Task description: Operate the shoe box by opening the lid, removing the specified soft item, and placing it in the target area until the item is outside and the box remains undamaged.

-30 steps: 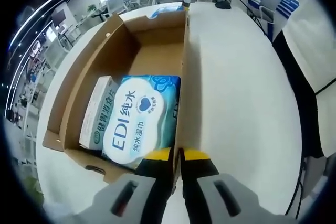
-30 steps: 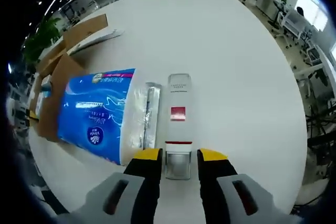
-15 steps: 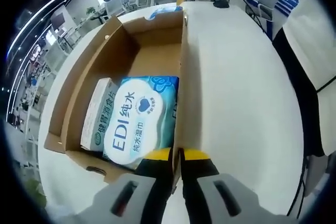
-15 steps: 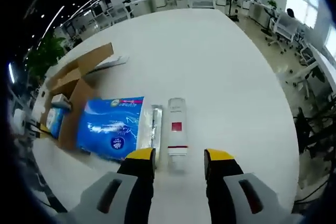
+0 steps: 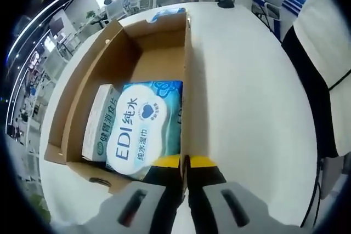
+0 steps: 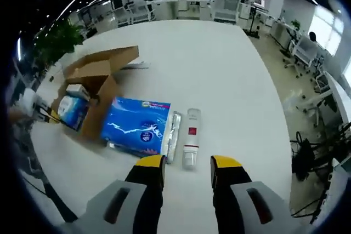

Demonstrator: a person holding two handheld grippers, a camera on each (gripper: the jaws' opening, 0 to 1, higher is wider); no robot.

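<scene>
Left tongs (image 5: 184,161) pinch the brown cardboard shoe box (image 5: 185,80) wall; right tongs (image 6: 186,164) hang wide above the white tube (image 6: 190,143), so next comes the blue-and-white wipes pack (image 5: 143,127).

White table (image 6: 219,69) carries open cardboard box (image 6: 93,89), blue pack (image 6: 137,127), silver sachet (image 6: 173,143), white tube (image 6: 191,143).

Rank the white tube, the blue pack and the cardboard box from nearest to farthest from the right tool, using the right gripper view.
1. White tube, just ahead of the right tool.
2. Blue pack, ahead-left.
3. Cardboard box, farthest left, open.
</scene>
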